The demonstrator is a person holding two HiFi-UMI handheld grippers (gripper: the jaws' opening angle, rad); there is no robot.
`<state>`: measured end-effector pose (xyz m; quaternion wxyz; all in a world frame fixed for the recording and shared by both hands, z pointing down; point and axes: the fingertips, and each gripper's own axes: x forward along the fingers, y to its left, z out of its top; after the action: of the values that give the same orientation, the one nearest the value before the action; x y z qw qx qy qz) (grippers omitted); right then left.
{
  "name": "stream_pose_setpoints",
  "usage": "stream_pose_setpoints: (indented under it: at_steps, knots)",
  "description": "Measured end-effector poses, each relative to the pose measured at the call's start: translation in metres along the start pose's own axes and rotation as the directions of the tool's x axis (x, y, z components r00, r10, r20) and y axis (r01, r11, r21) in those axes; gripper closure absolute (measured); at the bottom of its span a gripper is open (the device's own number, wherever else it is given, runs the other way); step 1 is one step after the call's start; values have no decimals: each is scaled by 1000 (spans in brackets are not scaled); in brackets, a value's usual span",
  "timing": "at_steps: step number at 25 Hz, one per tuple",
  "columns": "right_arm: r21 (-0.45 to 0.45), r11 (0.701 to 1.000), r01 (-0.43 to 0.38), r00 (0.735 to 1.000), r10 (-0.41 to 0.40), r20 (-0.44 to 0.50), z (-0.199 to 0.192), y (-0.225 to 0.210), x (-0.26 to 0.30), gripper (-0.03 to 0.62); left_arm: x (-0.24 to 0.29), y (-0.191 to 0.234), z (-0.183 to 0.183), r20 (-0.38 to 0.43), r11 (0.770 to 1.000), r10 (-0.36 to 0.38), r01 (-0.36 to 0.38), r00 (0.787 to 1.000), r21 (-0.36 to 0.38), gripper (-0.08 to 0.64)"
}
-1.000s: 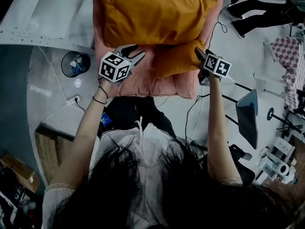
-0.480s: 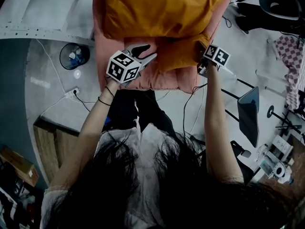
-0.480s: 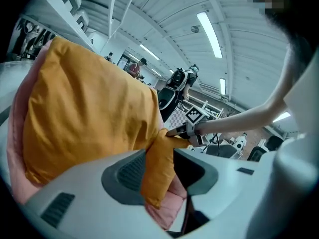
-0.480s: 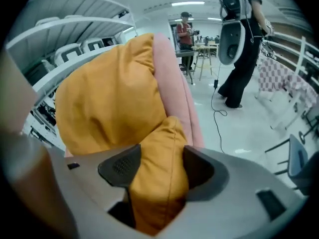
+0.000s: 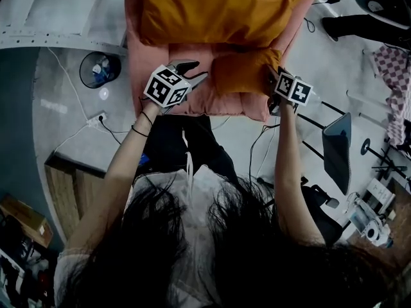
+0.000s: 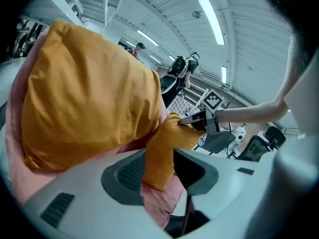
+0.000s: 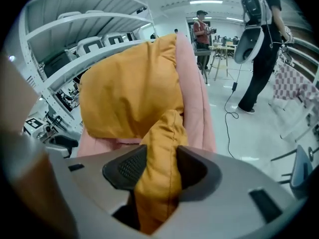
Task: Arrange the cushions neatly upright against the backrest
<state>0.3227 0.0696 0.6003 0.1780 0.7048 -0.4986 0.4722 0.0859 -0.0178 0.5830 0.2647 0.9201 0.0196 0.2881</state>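
Standing the small orange fabric cushion up against the backrest looks to be the step in hand. It lies on the pink padded seat, just in front of the large orange pillow-shaped cushion and touching it. The large one already leans upright on the pink backrest.

The left claw is part closed, with the cushion's near corner pinched between its pads. The right claw has just been closing, and its pads now squeeze the opposite end, the fabric bulging up between them.

To do this well, both ends should probably rise together, so the cushion does not twist or sag in the middle. Its lower edge can then go down close to the big cushion before either grip lets go.

Little stands in the way on the seat itself. The big cushion fills most of the backrest, so the small one may have to lean on it. On the floor are a dark round bin, a loose black cable and a chequered cloth, all clear of the work.
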Motion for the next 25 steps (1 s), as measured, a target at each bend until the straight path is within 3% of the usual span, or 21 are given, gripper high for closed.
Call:
stream_pose_setpoints:
  at_steps: [6,13,17,22,25]
  knots:
    - [-19,1000,14,999,-13,40,-32,6,-23,397,22,17,-21,2,994,-8,8,1000,-108,370]
    - [-8,1000,27,999,-27,30,-75,-2,-51,403,81,48,-76,-63,964,-58,39,996,-262,317]
    - [21,999,27,999,-28,36,-91,-10,-57,403,112,67,-92,-51,935,-86,63,995,-350,279]
    - [26,999,26,998,-27,55,-90,-18,-60,403,152,87,-81,35,905,-116,120,993,-408,250]
    - [19,1000,25,998,-26,64,-90,-18,-59,403,169,100,-84,73,863,-110,132,991,-488,241]
